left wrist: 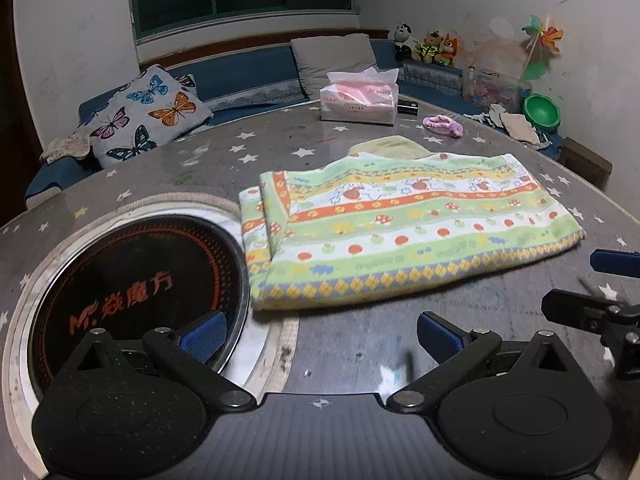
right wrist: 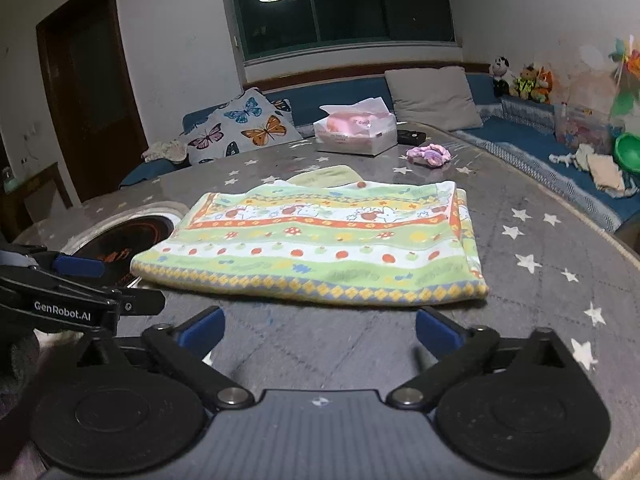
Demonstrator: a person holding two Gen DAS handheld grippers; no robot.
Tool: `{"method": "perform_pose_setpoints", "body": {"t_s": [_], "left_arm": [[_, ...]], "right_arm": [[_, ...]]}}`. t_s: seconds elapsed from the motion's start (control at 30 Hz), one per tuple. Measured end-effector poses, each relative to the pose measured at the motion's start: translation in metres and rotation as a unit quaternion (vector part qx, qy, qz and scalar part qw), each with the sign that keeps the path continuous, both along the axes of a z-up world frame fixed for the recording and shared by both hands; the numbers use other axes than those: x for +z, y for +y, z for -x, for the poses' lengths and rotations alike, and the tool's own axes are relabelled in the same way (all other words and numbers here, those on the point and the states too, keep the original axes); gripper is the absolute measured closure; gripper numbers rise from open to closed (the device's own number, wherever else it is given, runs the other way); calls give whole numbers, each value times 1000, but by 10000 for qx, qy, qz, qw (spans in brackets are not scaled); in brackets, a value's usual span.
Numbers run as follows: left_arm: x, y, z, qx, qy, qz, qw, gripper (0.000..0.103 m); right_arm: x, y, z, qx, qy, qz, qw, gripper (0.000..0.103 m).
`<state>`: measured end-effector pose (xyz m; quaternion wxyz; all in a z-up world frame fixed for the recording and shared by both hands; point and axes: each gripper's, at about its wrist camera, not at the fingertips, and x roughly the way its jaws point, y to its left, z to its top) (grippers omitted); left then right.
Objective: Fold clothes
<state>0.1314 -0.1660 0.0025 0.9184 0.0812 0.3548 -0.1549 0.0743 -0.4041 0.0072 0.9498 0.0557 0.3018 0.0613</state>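
The left gripper [left wrist: 320,334] hovered low over the table [left wrist: 360,344] with its jaws spread wide and nothing between them; its blue pads [left wrist: 204,332] stood well apart. The right gripper [right wrist: 318,330] was the same, jaws wide open and empty above the star-printed tabletop. The folded blanket [left wrist: 400,232], striped in green, orange and yellow with apples and mushrooms, lay flat on the table just ahead of both pairs of jaws, touching neither. From the left gripper it sat ahead and slightly to the right of the jaws, its left edge overlapping the rim of the round black cooktop [left wrist: 136,288] set into the table, which lay ahead-left of the left finger. From the right gripper the blanket [right wrist: 320,248] lay straight ahead, spanning the gap between the fingers. A pale green cloth [left wrist: 390,146] peeked out from behind the blanket's far edge. Farther beyond the jaws stood a tissue pack [left wrist: 360,102] and a purple hair tie [left wrist: 444,125]. The right gripper showed at the right edge of the left view.
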Motion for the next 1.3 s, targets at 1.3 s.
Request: {"method": "perform_pose_setpoints", "body": {"t_s": [1.3], "left_arm": [[-5, 3, 36, -12, 43, -31, 10000, 0]], "right_arm": [[-1, 32, 25, -79, 69, 444, 9990, 0]]}}
